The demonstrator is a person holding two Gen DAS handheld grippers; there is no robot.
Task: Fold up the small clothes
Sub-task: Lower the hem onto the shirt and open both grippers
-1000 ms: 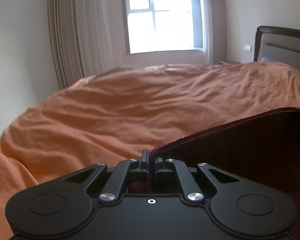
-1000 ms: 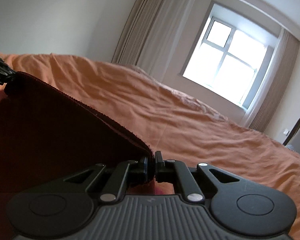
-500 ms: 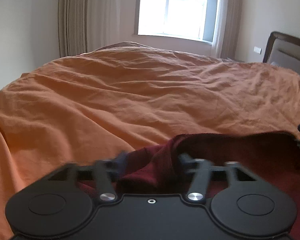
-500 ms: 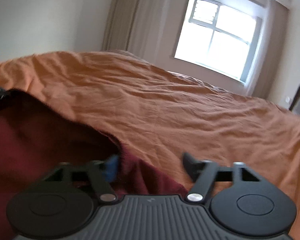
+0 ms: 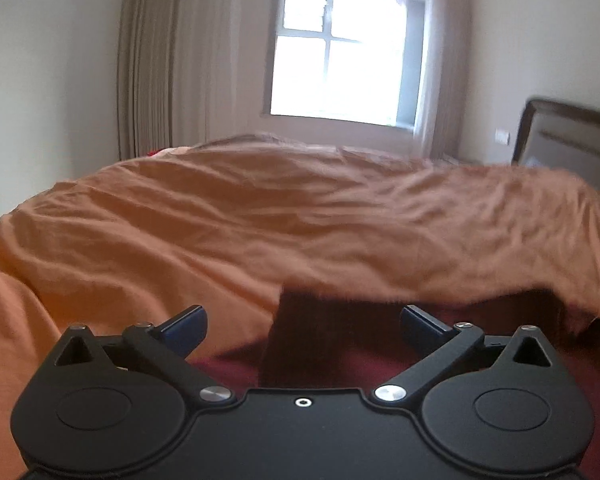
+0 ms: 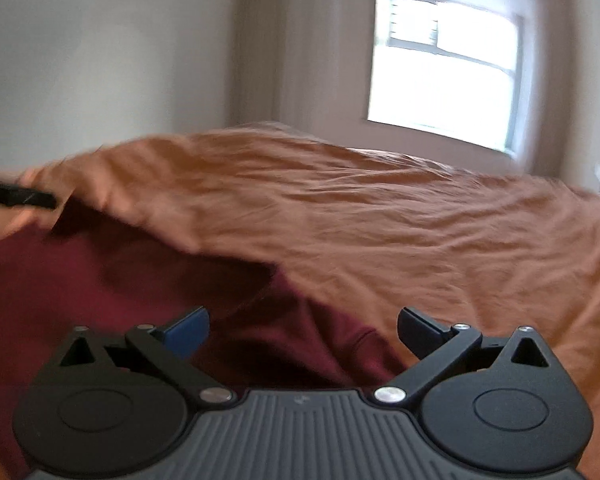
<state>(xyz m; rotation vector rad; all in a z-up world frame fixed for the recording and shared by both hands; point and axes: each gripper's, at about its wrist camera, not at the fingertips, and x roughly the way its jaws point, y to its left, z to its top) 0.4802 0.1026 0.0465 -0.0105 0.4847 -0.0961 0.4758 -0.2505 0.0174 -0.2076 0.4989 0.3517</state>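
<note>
Over the near edge of the bed (image 5: 260, 216): left tongs (image 5: 302, 322) and right tongs (image 6: 302, 322) both released, fingers spread wide, nothing between them. A second ago clamped on the hem of the maroon garment (image 6: 112, 280) and holding it taut and raised; now let go. Garment dropped onto the orange bedspread, lying just ahead of both tongs, its far edge blurred. Probably one fold laid down and done; next likely a fresh grip for another fold. Beyond the bed, window (image 5: 340, 52) and curtain (image 5: 160, 60).
</note>
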